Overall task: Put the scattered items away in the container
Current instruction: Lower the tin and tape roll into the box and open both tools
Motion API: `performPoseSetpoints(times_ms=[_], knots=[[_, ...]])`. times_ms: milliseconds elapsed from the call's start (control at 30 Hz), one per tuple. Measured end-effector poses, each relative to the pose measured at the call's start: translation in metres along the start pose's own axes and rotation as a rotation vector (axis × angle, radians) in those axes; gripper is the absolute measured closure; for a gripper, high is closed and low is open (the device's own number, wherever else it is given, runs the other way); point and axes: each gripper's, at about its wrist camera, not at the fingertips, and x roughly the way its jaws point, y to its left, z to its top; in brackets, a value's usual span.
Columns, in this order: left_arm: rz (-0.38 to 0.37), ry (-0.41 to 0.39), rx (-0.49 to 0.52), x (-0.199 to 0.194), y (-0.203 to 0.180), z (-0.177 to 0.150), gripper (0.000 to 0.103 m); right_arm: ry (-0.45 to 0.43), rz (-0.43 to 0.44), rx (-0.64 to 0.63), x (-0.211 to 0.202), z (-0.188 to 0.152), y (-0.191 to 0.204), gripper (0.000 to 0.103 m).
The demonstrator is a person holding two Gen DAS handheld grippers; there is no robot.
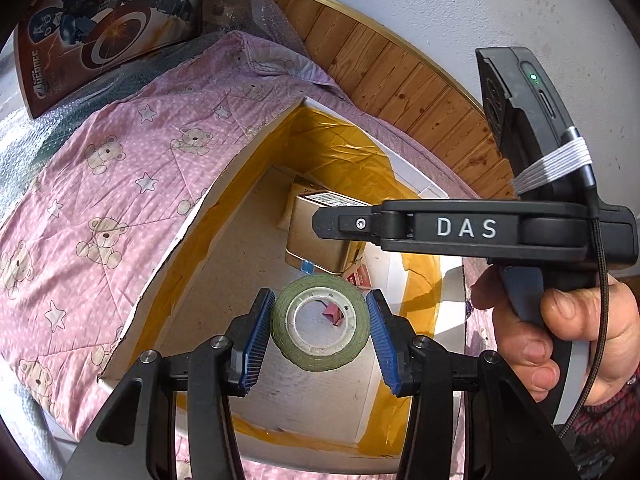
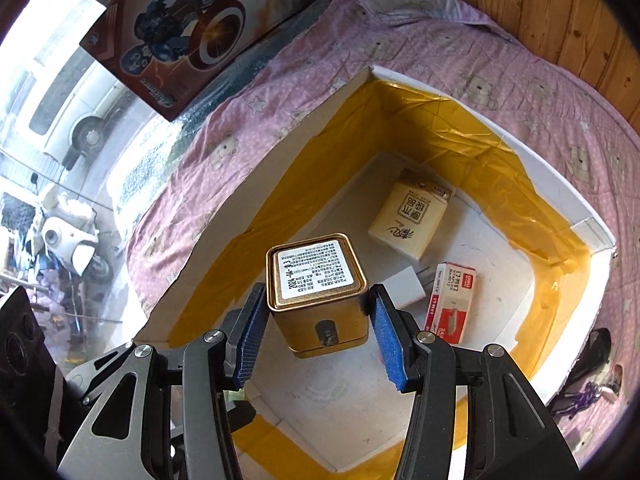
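Over the white, yellow-taped foam box, the left gripper pinches a green tape roll; the right gripper clamps a square gold tin.

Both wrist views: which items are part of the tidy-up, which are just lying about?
Job:
- tape roll in left gripper
- gold tin in right gripper
- white box, taped yellow inside
- already in it: tissue pack, staple box, white plug

Lying about:
- toy box
- pink quilt
- bubble wrap
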Motion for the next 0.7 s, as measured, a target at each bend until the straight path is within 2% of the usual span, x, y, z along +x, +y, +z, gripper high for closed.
performPoseSetpoints(times_ms=[233,400,567,700], knots=[[0.038,0.034,0.026,0.011,0.002,0.004,0.054,0.060,0.002,0.076,0.031,0.022,-0.010,0.049],[0.073,0.062,0.035,0.023,0.006,0.009,0.054,0.068,-0.025,0.065,0.045,0.032,-0.007,0.049],[0.177,0.070,0.064,0.033,0.009,0.009,0.054,0.063,-0.056,0.082,0.054,0.035,-0.013,0.047],[0.216,0.085,0.098,0.040,0.005,0.005,0.053,0.053,-0.062,0.098,0.050,0.033,-0.019,0.047]])
